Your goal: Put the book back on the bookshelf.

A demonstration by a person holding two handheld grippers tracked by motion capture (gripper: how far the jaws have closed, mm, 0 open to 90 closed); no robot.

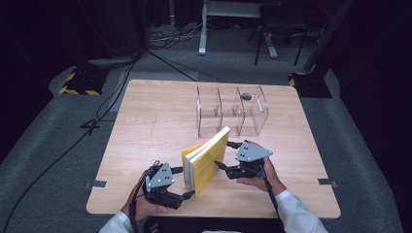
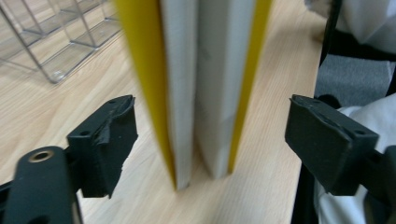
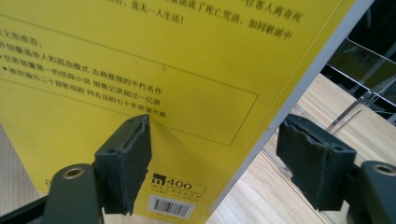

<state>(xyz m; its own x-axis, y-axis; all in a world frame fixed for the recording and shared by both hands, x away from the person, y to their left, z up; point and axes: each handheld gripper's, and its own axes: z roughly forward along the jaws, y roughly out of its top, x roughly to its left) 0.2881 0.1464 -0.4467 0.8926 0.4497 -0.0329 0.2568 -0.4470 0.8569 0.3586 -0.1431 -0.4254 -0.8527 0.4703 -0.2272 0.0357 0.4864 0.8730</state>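
High view: two yellow books (image 1: 206, 162) stand on edge near the tabletop's (image 1: 145, 121) front edge, leaning, between left gripper (image 1: 186, 182) and right gripper (image 1: 228, 154). Clear divider rack (image 1: 232, 110) sits toward the far edge.

Left gripper view: books' (image 2: 196, 88) page edges sit in the gap of the left gripper (image 2: 208, 135), jaws apart, pads clear of both covers.

Right gripper view: yellow back cover (image 3: 140, 79) with barcode in front of the right gripper (image 3: 224, 158), jaws spread; one pad overlaps the cover, the other stands off its edge, contact unclear.
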